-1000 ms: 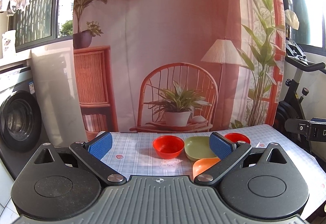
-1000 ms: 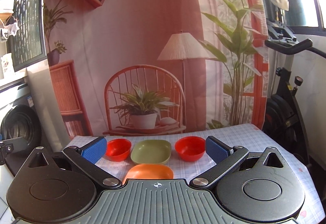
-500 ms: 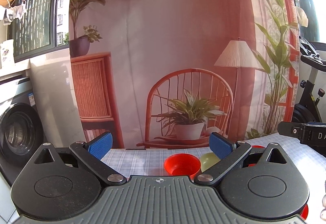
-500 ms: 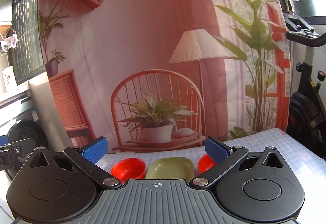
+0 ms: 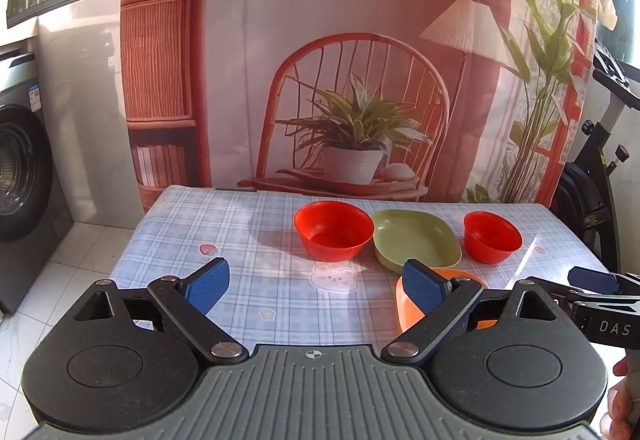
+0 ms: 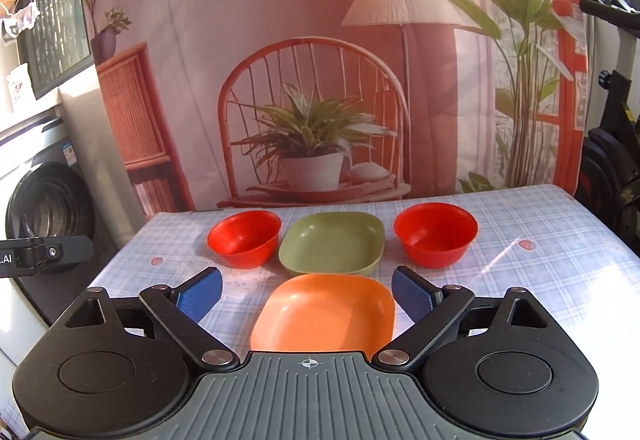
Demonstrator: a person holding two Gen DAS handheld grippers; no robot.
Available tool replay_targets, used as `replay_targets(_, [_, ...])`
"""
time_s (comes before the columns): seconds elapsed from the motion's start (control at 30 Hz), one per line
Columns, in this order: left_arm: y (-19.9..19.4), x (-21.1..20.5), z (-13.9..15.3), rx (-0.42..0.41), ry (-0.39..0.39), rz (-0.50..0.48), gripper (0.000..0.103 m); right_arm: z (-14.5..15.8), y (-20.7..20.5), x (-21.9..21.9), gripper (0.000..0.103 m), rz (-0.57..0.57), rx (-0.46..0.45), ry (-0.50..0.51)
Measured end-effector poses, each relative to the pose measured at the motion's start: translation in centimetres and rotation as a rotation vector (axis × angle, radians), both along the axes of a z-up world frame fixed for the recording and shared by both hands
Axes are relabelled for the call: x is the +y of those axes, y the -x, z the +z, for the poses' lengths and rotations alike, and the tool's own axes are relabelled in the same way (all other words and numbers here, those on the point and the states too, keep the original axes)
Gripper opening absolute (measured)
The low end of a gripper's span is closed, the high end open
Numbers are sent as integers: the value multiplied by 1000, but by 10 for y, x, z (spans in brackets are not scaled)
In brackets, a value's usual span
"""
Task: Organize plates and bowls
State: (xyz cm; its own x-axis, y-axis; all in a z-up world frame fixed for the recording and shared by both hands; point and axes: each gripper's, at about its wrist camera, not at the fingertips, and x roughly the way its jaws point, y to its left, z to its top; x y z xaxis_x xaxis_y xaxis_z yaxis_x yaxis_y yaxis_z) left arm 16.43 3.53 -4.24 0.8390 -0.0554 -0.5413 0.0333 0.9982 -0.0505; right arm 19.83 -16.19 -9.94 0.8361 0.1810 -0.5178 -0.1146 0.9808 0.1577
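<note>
Both tongs, the left tongs [image 5: 316, 286] and the right tongs [image 6: 306, 294], had just been closing a little yet stood open and empty, with the orange plate [image 6: 324, 314] just ahead between the right jaws (green plate [image 6: 332, 242] beyond), so a shallow bite could slip off its rim.

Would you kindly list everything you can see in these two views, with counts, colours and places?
Bowls: two, red, either side of the green plate.
Green plate: one, between the bowls.
Orange plate: one, nearer than the green.
Table: one, blue-checked cloth.
Backdrop: one, printed chair, plant, lamp.
Washing machine: one, dark, far left.
Exercise bike: one, black, far right.
Left gripper: open, empty, jaws just closing slightly.
Right gripper: open, jaws just closing, above the orange plate.
</note>
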Motion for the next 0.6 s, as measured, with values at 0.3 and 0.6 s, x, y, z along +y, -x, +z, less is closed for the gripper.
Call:
replay_targets(0.3, [11,5,-46,83,27,10,89,-34,7,23,63,105,74,46])
replay_targets(0.6, [13,0,-76,161,50,13,84,-59,9,27,51,122,191,38])
